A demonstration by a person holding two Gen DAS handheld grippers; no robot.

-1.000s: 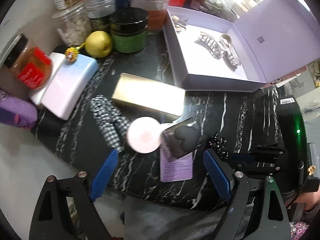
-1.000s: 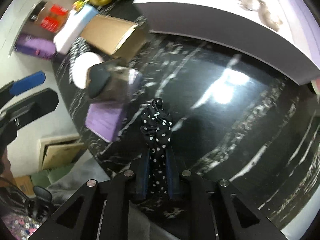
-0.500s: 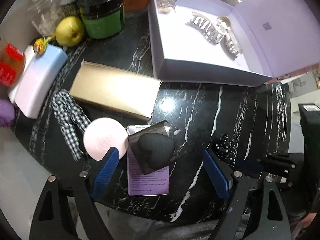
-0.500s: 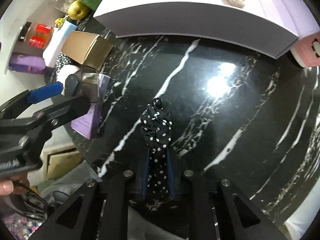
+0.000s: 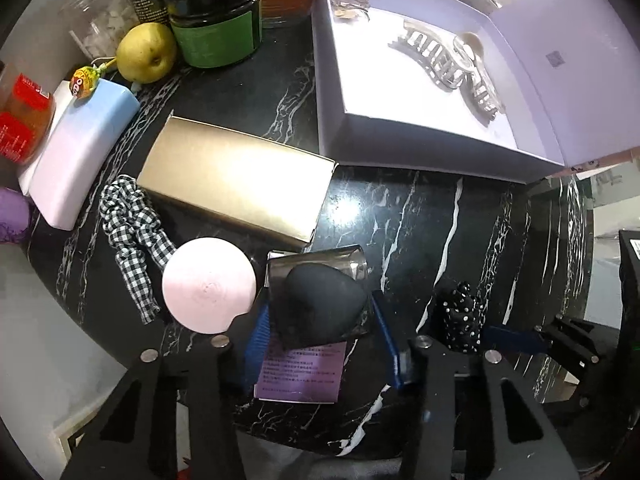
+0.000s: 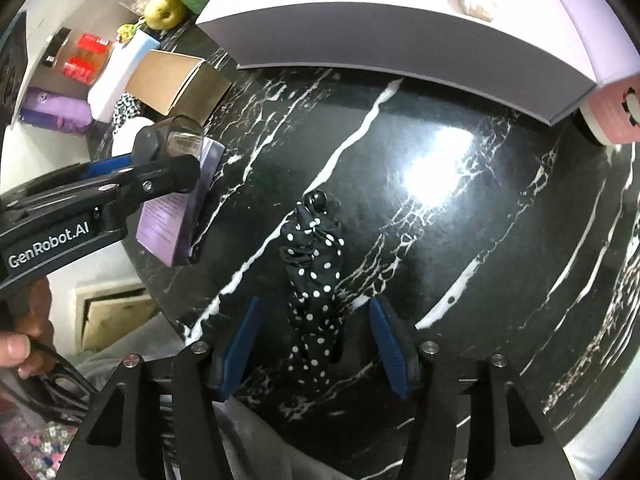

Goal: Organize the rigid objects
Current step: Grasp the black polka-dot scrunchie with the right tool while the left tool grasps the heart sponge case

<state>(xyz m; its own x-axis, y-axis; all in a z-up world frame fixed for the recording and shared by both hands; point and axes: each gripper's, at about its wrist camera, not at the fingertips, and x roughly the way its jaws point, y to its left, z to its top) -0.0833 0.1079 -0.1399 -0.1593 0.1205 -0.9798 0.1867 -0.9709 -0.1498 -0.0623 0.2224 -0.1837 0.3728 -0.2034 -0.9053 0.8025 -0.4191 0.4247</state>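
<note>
Two metal claw clips (image 5: 448, 62) and a small hair accessory (image 5: 348, 0) were already laid in the open lilac box (image 5: 420, 152) at far right. The left gripper (image 5: 318, 330) was seen w/ jaws just closed in around the clear case holding a black sponge (image 5: 320, 304), pads apparently touching its sides, atop a purple carton (image 5: 300, 372) at the near edge. The right gripper (image 6: 314, 340) had just been opened; the polka-dot scrunchie (image 6: 314, 280) lay loose betw. its pads on the black marble counter (image 6: 440, 240). Still outside the box: gold box (image 5: 236, 188), pink round compact (image 5: 209, 284), checked scrunchie (image 5: 130, 236). Judged approx. early-to-mid task.
</note>
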